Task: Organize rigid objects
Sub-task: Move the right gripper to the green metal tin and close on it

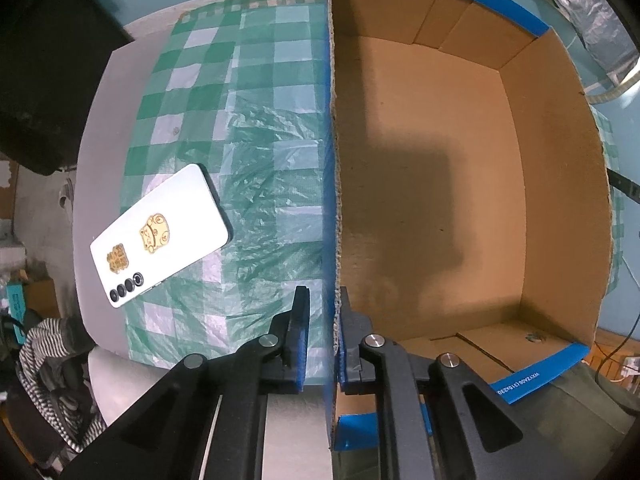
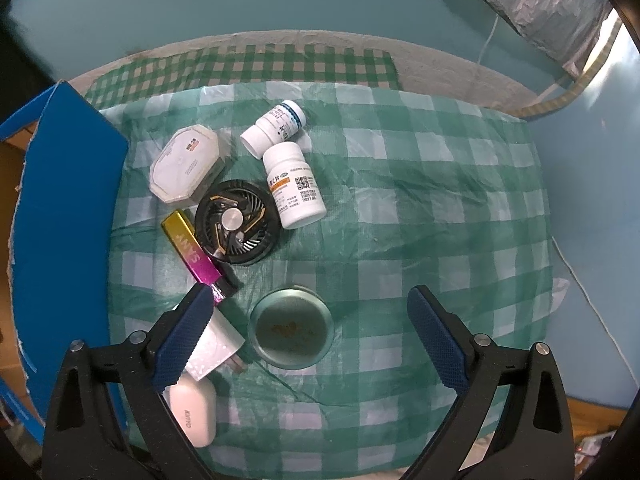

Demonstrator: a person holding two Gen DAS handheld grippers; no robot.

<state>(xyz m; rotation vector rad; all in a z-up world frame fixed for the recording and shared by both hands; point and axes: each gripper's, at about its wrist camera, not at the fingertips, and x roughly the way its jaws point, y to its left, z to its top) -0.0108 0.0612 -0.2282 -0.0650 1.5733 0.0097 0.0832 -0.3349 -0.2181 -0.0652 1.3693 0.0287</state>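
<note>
Cardboard box is held at its near wall by the left gripper, whose jaws are narrow, one finger outside and one inside the wall; the pads seem to press on the cardboard, though the outer one shows a thin gap in the left wrist view. The box is empty inside. At nine o'clock from it a white phone lies face down on the checked cloth.

In the right wrist view the right gripper stands wide, holding nothing, just above a round glass dish. Around the dish, from nine to twelve o'clock, lie a white charger, a white case, a pink and gold bar, a black fan, a hexagonal box and two pill bottles.

To do this step well, I think the left grip should keep the box steady while the right jaws go down around the dish rim evenly, without pushing the charger beside the left finger.

The surface is a thin crinkled plastic cloth, green and white, so things may slide. The wall behind is pale blue.
</note>
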